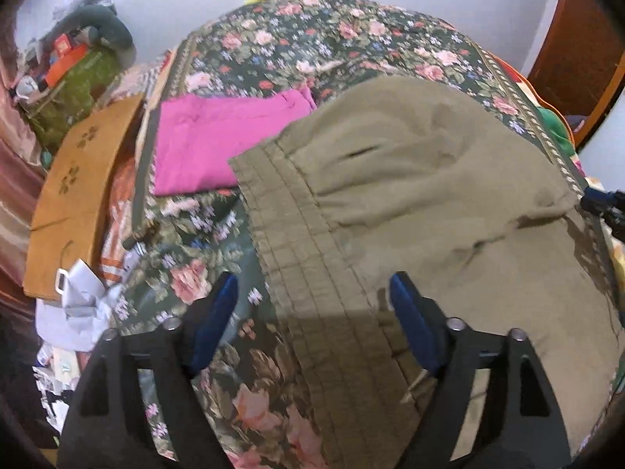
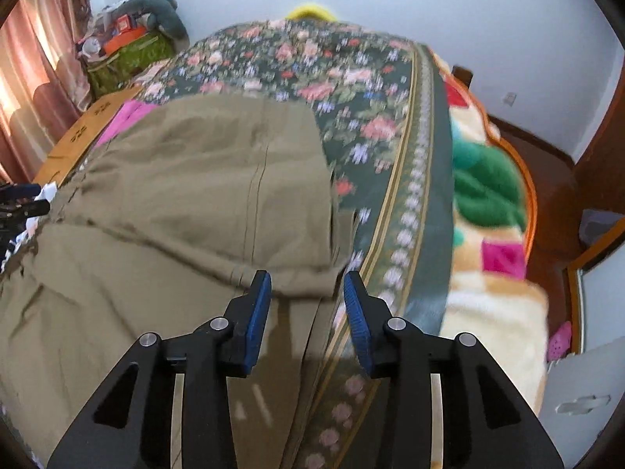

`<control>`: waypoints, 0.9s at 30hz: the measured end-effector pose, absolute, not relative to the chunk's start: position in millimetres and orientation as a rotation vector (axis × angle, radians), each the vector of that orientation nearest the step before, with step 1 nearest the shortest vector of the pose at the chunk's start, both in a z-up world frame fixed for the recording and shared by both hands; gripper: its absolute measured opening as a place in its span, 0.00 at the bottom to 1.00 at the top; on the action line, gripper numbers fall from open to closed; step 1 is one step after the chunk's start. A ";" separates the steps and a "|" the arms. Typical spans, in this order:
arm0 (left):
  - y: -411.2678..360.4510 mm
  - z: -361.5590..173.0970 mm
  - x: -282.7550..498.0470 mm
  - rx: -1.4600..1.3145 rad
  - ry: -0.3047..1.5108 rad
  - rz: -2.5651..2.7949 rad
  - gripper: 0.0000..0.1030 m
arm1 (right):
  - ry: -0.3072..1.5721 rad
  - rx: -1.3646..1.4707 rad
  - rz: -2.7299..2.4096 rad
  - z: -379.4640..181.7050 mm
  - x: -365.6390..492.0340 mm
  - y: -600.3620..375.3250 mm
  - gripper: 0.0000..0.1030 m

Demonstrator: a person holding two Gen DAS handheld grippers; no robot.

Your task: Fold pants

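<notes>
The folded olive-green cotton pants [image 1: 410,179] are spread on the dark floral bedspread [image 1: 312,39]. The left gripper [image 1: 312,293] is held wide above the waistband, the right gripper [image 2: 307,285] narrowly parted over a folded corner; nothing is gripped.

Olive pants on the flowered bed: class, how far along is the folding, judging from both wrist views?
Done: the olive pants are doubled over, one layer lying on another atop the flowered bedspread. In hand: nothing; the left gripper and right gripper stand open above the cloth. Left: probably another fold, then stacking by the folded pink garment.
</notes>
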State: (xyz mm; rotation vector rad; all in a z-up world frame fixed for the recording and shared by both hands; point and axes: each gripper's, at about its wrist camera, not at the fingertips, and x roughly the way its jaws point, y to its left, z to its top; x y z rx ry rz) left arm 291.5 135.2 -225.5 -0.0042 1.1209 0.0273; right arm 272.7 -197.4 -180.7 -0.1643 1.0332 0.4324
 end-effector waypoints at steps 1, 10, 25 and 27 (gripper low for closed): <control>136.0 -228.5 291.6 -0.015 1.136 0.027 0.85 | 1.051 -0.162 0.433 -186.1 271.7 -196.4 0.34; 143.7 -258.0 294.7 -0.126 1.215 0.025 0.87 | 1.099 -0.210 0.434 -208.7 278.1 -183.5 0.37; 126.7 -253.7 287.0 0.004 1.138 -0.002 0.58 | 1.099 -0.345 0.436 -222.0 263.7 -167.7 0.06; 126.6 -251.5 283.7 0.041 1.120 0.014 0.57 | 1.098 -0.357 0.438 -221.2 258.9 -168.6 0.05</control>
